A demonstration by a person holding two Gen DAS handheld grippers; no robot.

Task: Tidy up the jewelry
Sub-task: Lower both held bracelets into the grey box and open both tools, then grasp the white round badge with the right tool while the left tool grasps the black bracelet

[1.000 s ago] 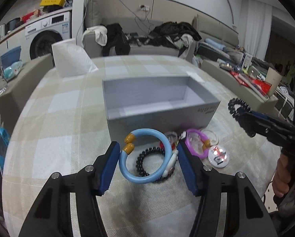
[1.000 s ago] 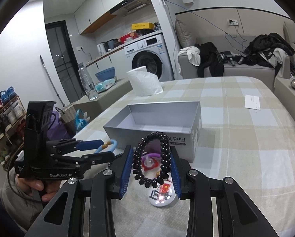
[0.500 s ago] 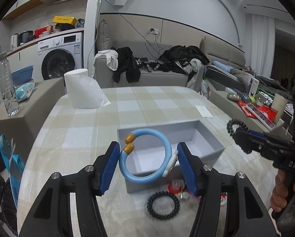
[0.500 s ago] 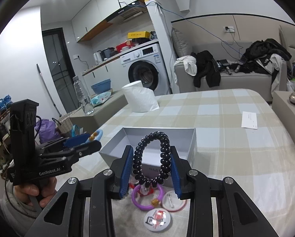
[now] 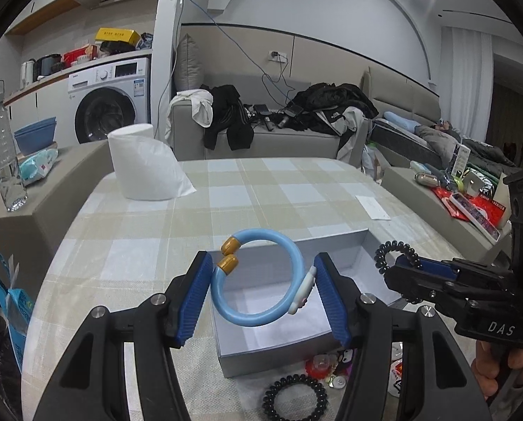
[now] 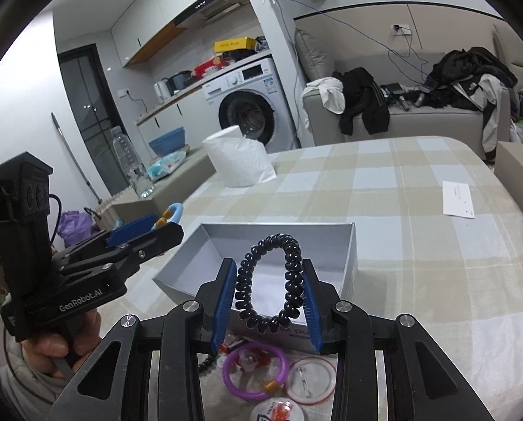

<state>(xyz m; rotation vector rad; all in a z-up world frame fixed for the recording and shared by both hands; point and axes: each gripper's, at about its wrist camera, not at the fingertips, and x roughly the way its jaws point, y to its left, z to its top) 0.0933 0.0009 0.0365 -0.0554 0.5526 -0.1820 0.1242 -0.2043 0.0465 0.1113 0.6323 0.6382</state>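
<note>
My left gripper (image 5: 263, 293) is shut on a light blue bracelet (image 5: 289, 263) with gold caps and holds it above the near left part of the open grey box (image 5: 352, 242). My right gripper (image 6: 268, 300) is shut on a black coil hair tie (image 6: 291, 266) and holds it above the box's near edge (image 6: 349, 263). The right gripper also shows in the left wrist view (image 5: 407, 273), and the left gripper in the right wrist view (image 6: 156, 233). A second black coil tie (image 5: 294, 398), a purple bracelet (image 6: 254, 370) and round badges (image 6: 310, 379) lie on the checked cloth in front of the box.
A white paper roll (image 5: 142, 161) stands at the table's far left. A white slip of paper (image 6: 457, 203) lies far right. A water bottle (image 5: 5, 161) stands on a low side surface left of the table. A sofa with clothes (image 5: 279, 119) is behind.
Both grippers have risen from the table with their pieces and moved forward over the box. The second black tie stayed on the cloth.
</note>
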